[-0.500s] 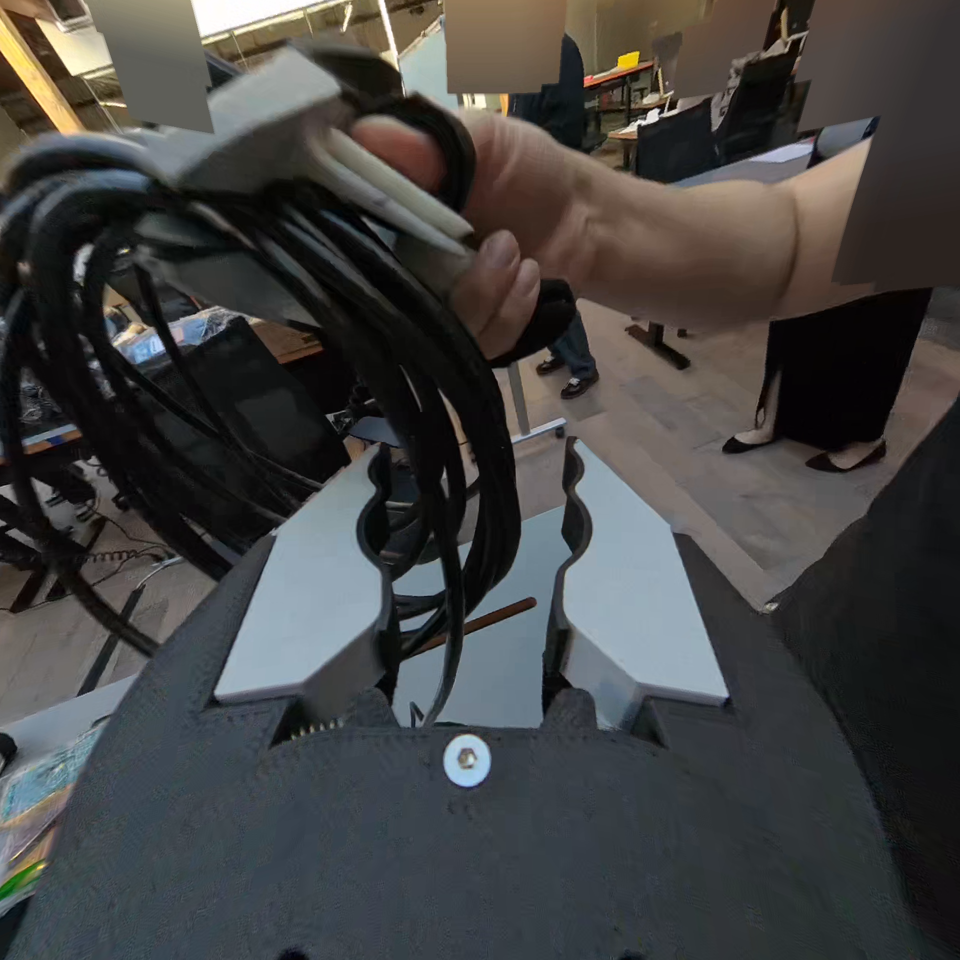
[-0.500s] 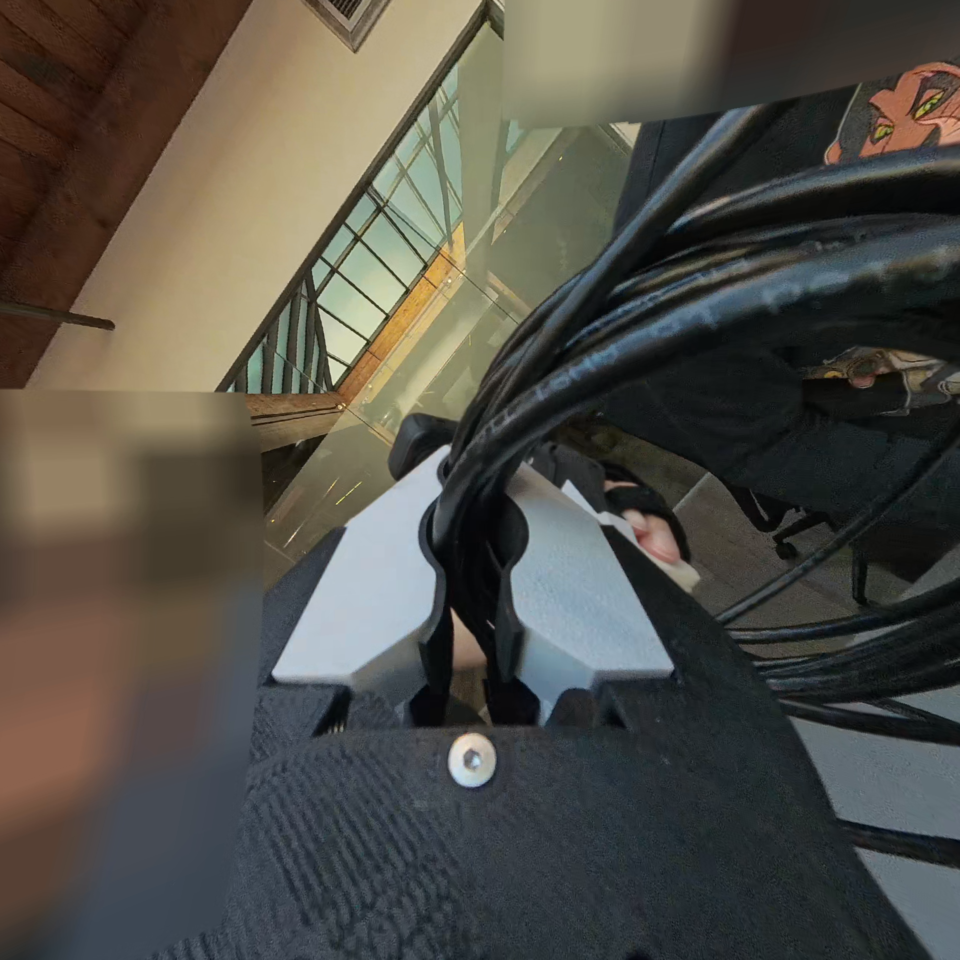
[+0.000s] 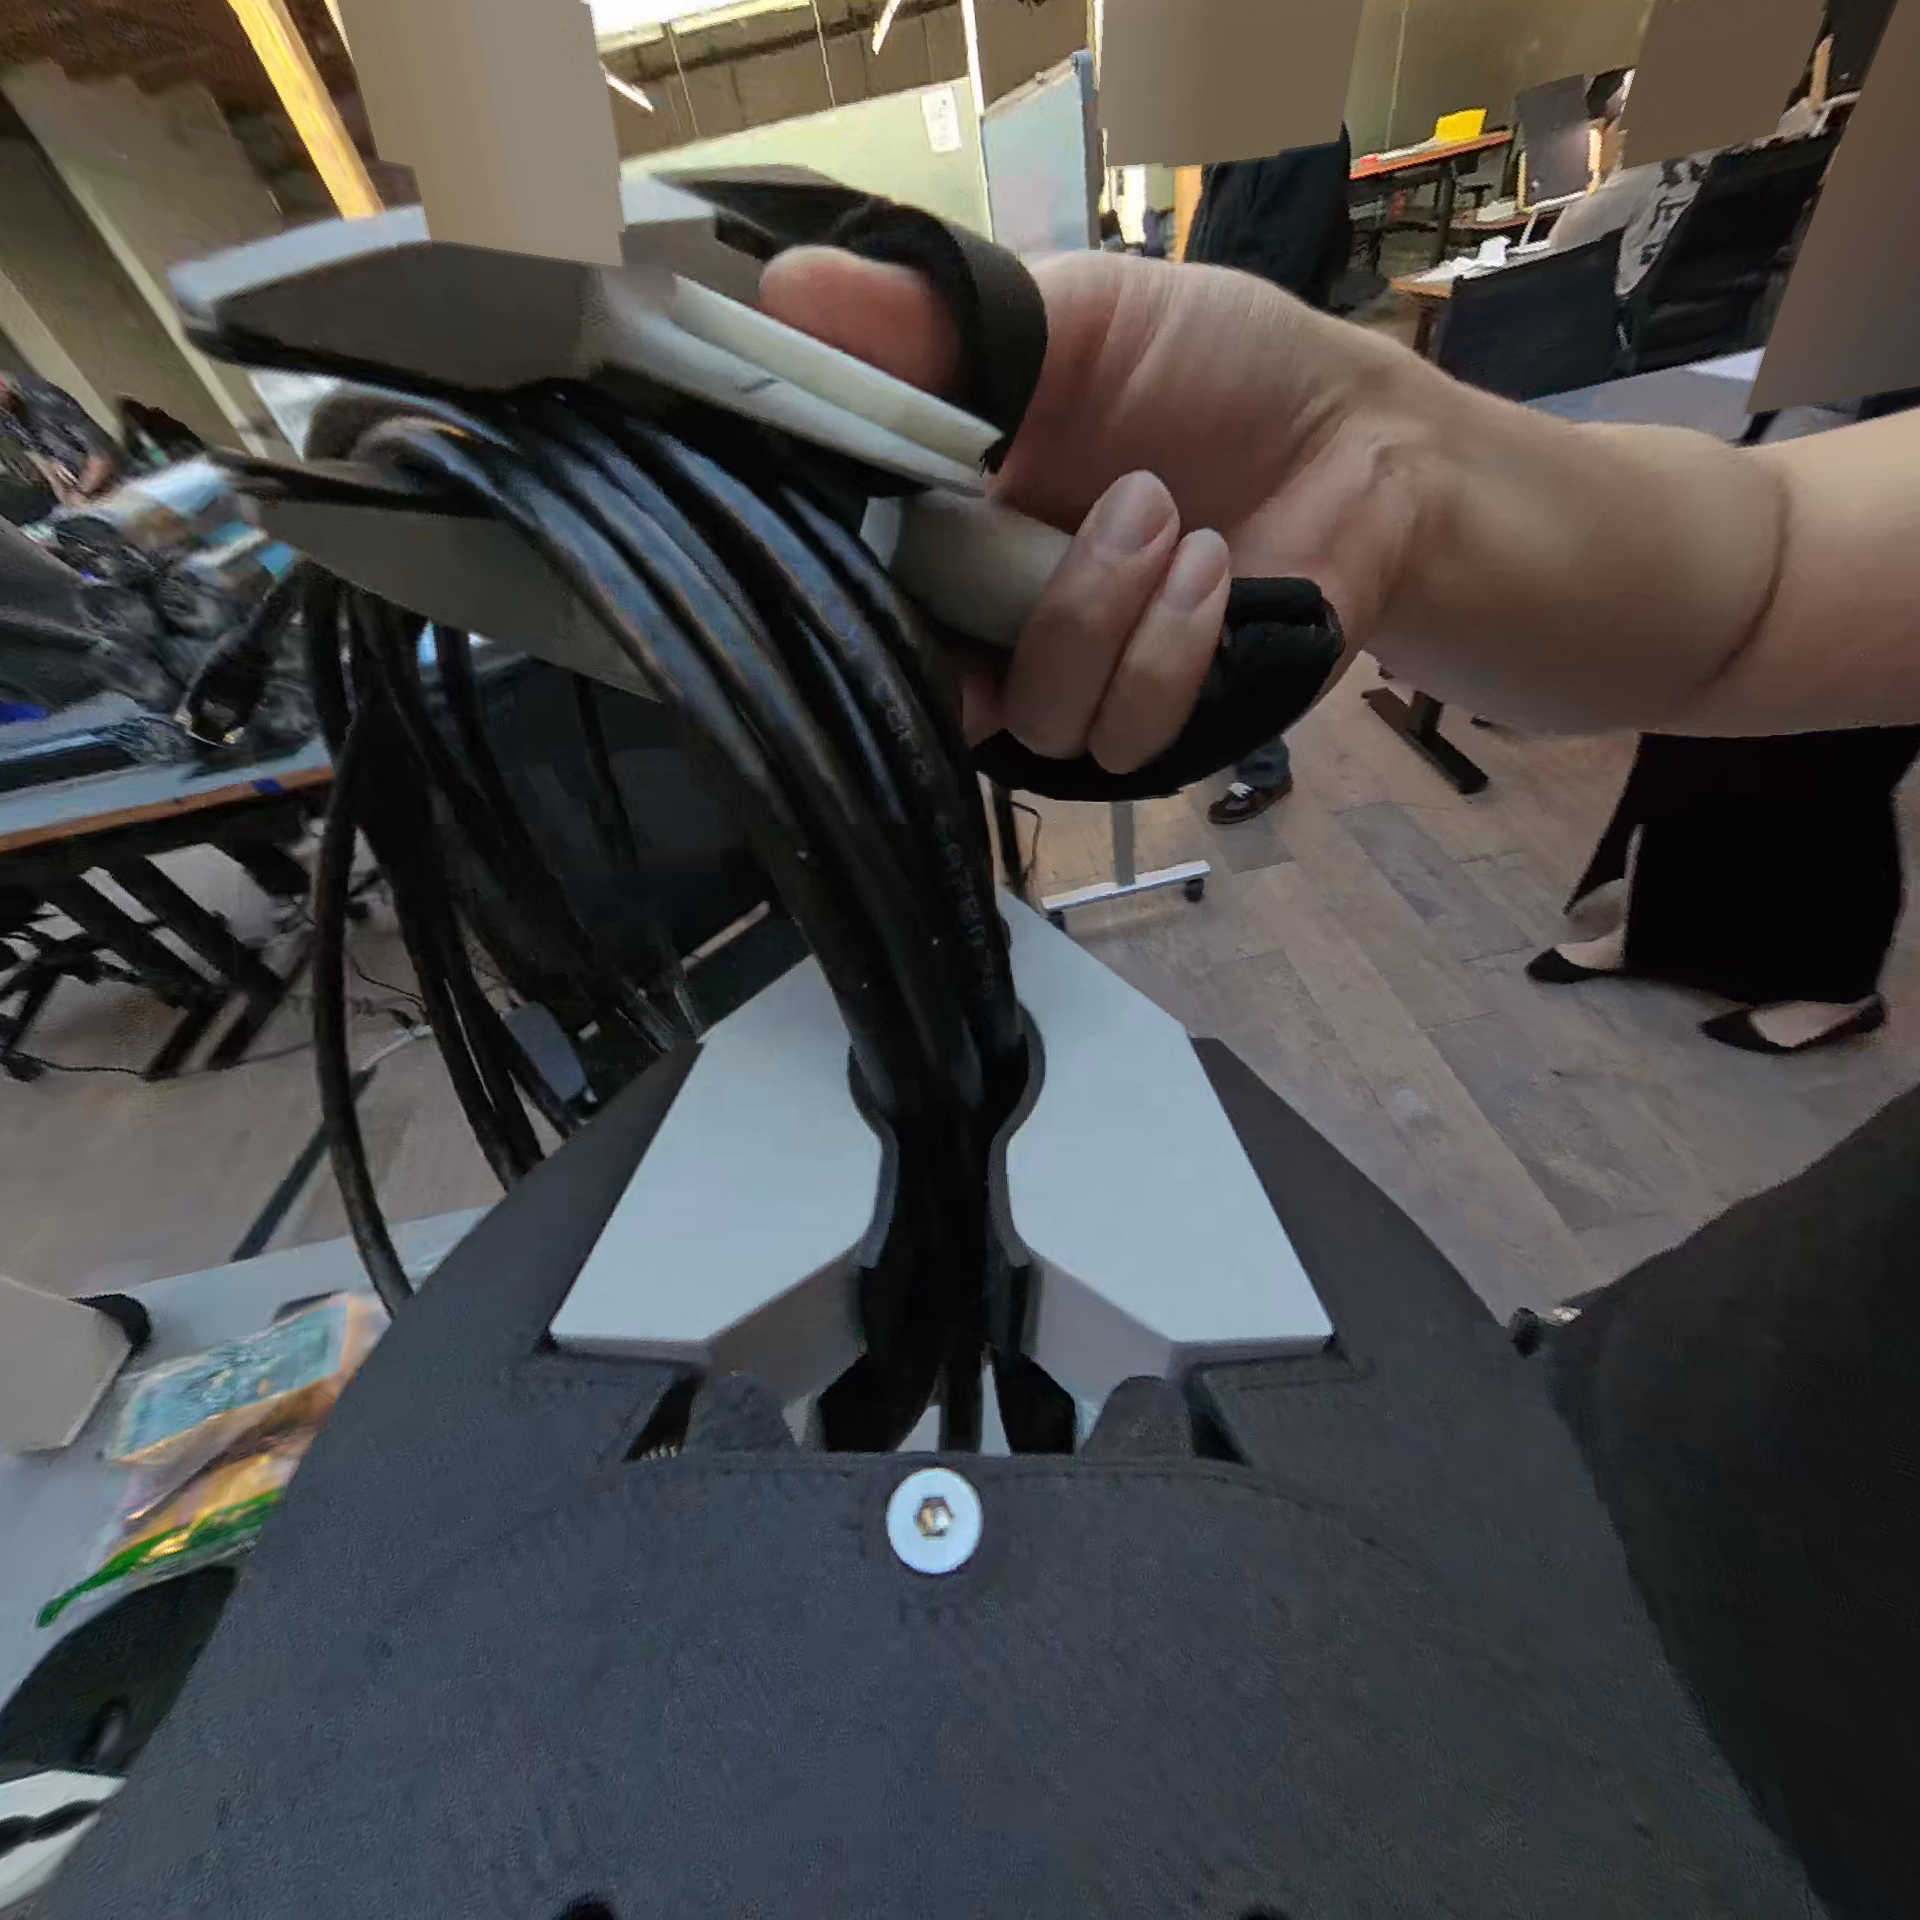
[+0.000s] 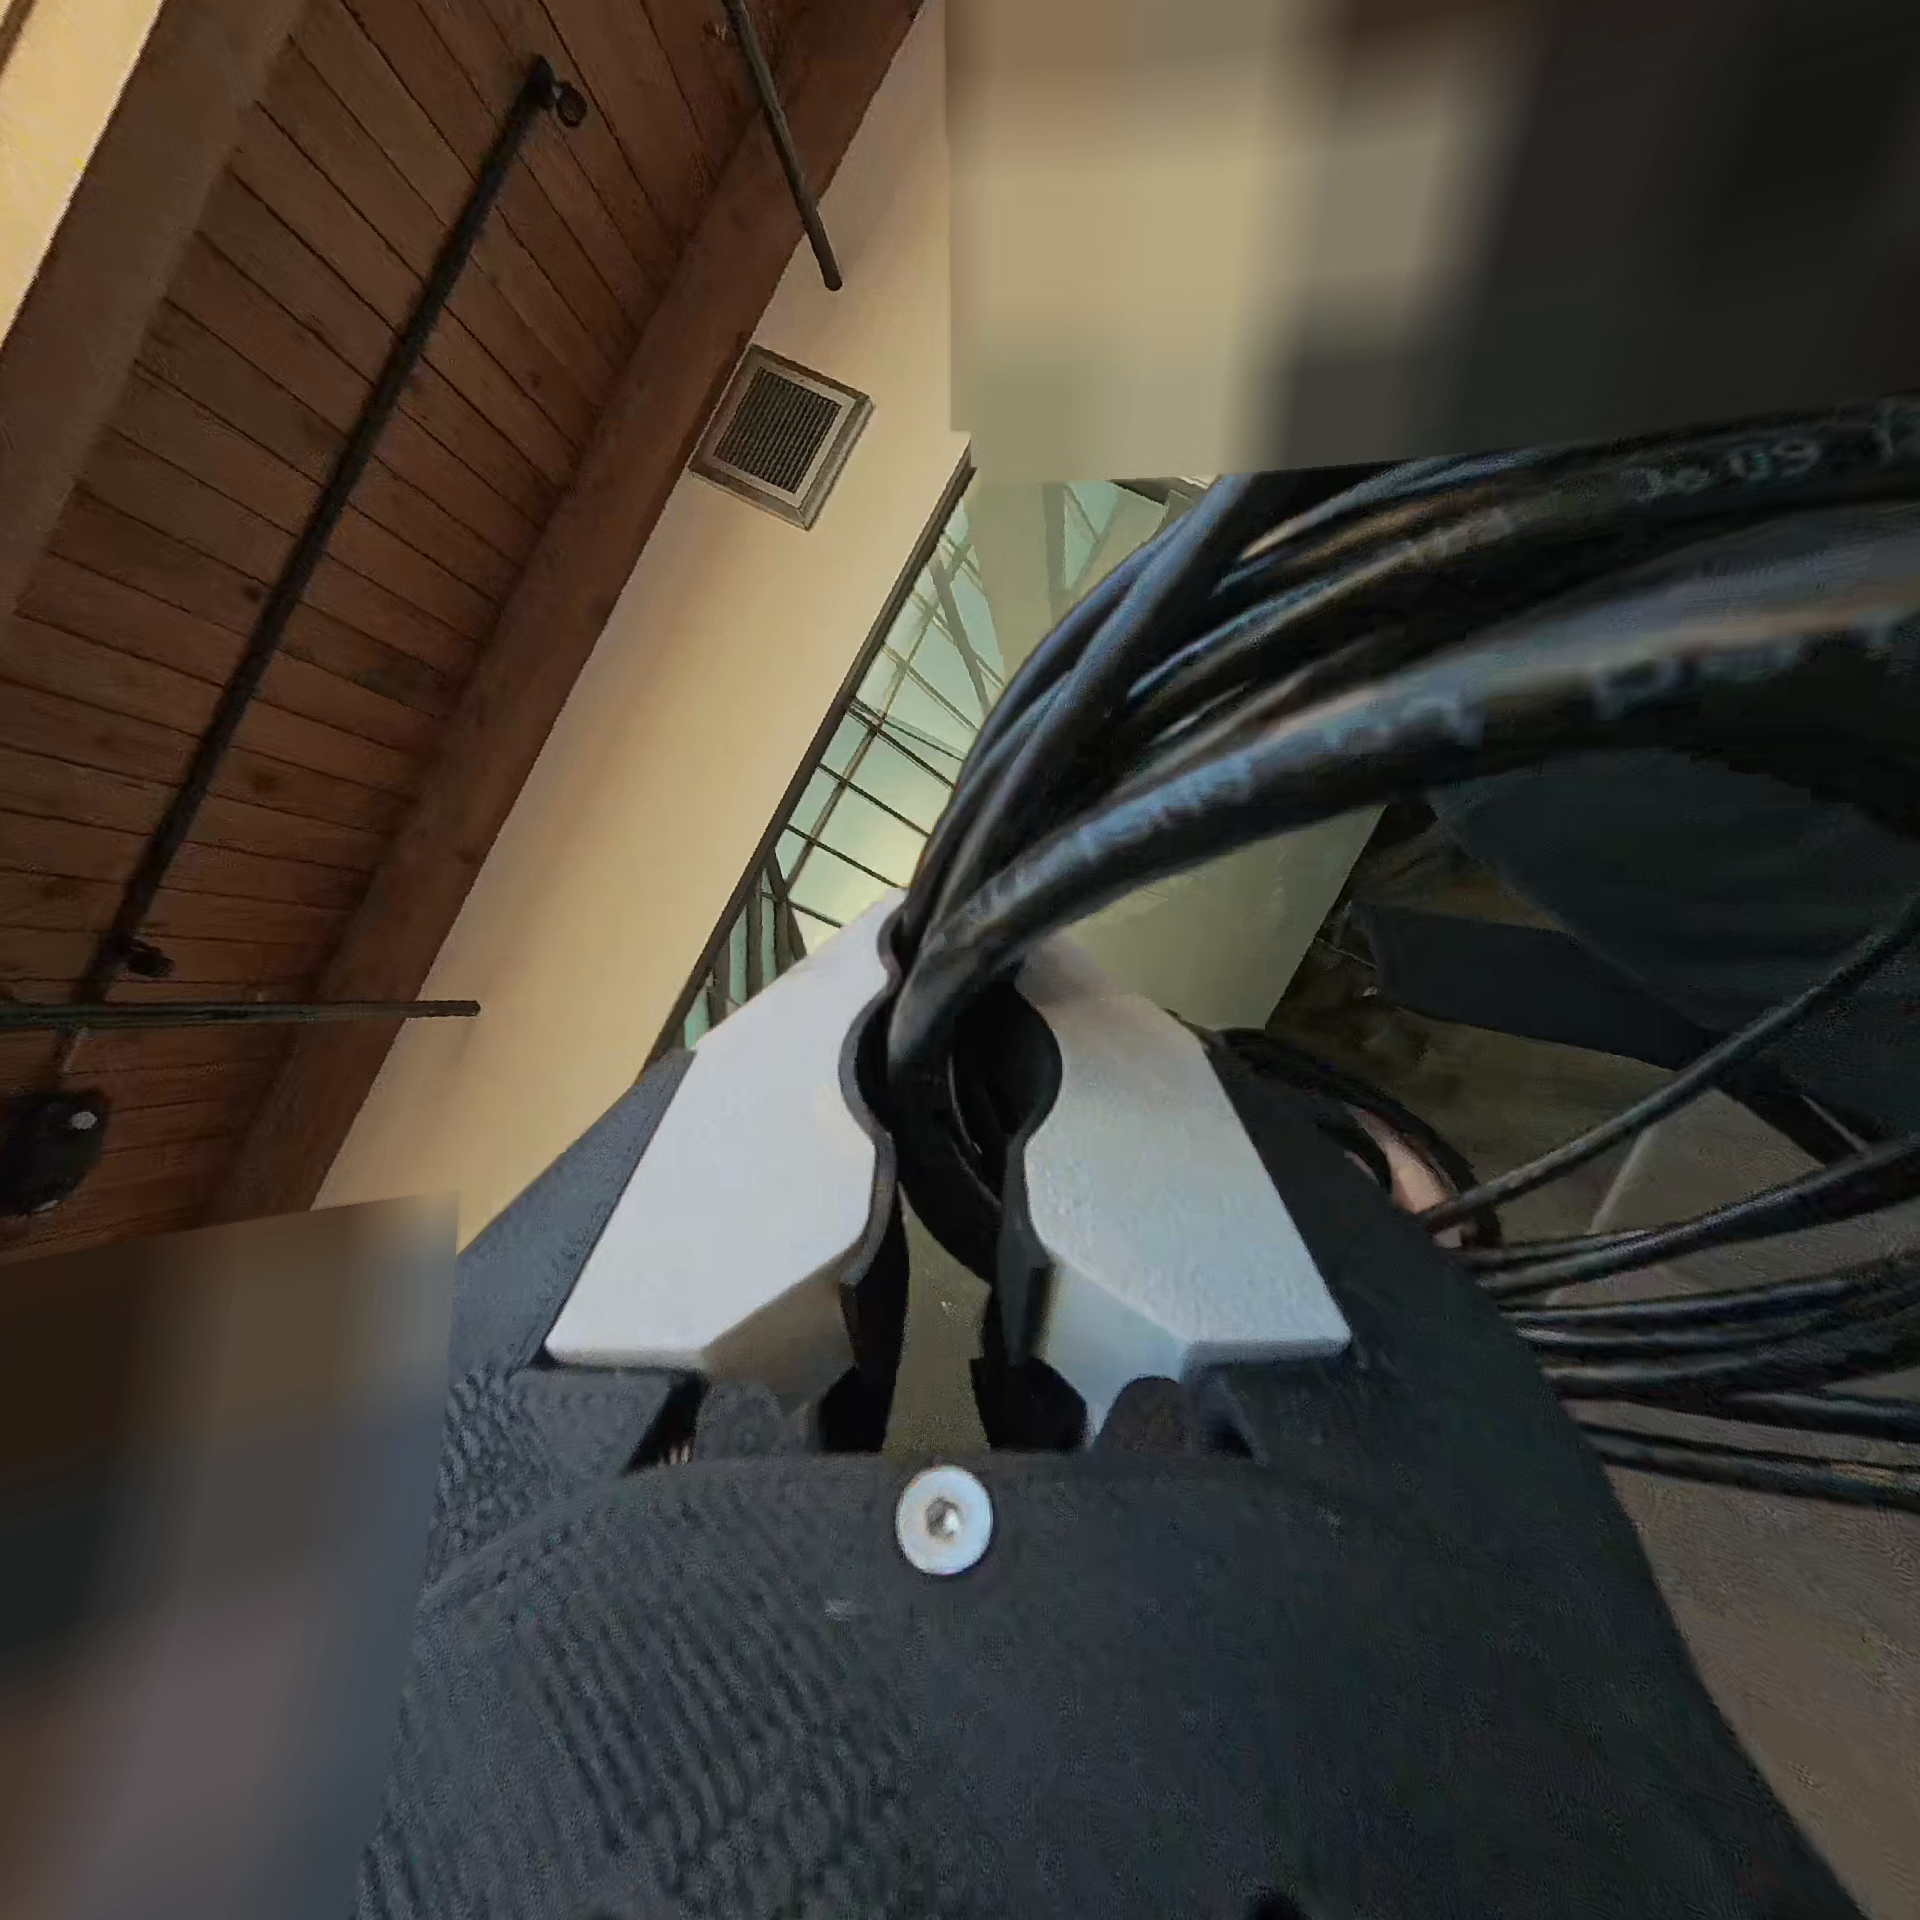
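A coil of black cable [image 3: 727, 675] hangs in several loops between my two grippers. My left gripper [image 3: 945, 1049] is shut on one side of the bundle, with the strands running up out of its grey fingers. My right gripper [image 3: 312, 416] shows above it in the left wrist view, held by a person's hand [image 3: 1195, 468], and clamps the top of the coil. In the right wrist view my right gripper [image 4: 956, 997] points up toward the ceiling, shut on the cable [image 4: 1351, 675], which arcs off to the right.
A grey table [image 3: 260, 1288] with colourful snack packets [image 3: 229, 1403] lies at the lower left. A cluttered desk [image 3: 125, 790] stands at the left. A person in black [image 3: 1766, 862] stands on the wooden floor [image 3: 1351, 1039]. A wooden ceiling [image 4: 260, 520] and a vent [image 4: 779, 436] are overhead. The tips of one gripper are about 11 centimetres away from the tips of the other.
My left gripper was open with cable loops hanging between its fingers and has now shut on the bundle. My right gripper has tilted further up, still clamped on the coil.
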{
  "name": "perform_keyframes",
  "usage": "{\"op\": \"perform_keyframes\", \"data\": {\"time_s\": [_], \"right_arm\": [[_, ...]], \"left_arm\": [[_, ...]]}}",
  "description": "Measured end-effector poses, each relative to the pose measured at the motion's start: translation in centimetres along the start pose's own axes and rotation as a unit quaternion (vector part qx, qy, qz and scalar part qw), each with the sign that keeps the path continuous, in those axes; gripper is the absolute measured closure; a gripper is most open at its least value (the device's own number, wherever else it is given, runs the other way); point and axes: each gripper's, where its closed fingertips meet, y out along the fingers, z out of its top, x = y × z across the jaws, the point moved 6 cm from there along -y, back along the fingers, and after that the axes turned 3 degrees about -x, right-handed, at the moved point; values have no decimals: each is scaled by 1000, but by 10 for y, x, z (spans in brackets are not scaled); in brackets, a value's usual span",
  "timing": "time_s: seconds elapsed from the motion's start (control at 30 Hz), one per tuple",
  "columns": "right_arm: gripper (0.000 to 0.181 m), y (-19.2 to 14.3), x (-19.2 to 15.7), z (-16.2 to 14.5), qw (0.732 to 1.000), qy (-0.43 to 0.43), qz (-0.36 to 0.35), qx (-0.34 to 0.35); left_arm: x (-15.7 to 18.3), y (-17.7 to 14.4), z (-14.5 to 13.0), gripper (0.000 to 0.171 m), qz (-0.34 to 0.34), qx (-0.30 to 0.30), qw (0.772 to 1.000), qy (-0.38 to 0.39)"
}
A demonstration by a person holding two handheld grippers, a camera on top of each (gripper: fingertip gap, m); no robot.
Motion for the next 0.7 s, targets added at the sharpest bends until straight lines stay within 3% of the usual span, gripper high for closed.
{"op": "perform_keyframes", "data": {"time_s": [0.17,0.27,0.37,0.5,0.6,0.67,0.7], "right_arm": [[172,-14,3,2,998,42,46,-16],[152,-26,-3,-4,995,-16,65,-75],[138,-46,-6,-15,988,-69,63,-125],[137,-76,-7,-35,975,-135,26,-174],[139,-98,-4,-57,940,-243,-52,-232],[147,-105,-10,-68,888,-377,-122,-232],[147,-104,-19,-70,849,-464,-147,-207]], "left_arm": [[2,-5,15,171,-101,-65,989,-92],[5,-9,28,171,-166,-87,968,-164],[3,-14,35,171,-181,-110,956,-202],[-1,-18,39,171,-188,-124,944,-243],[0,-18,40,171,-205,-127,931,-275],[2,-17,39,171,-209,-134,924,-291],[3,-16,37,171,-211,-139,922,-295]]}}
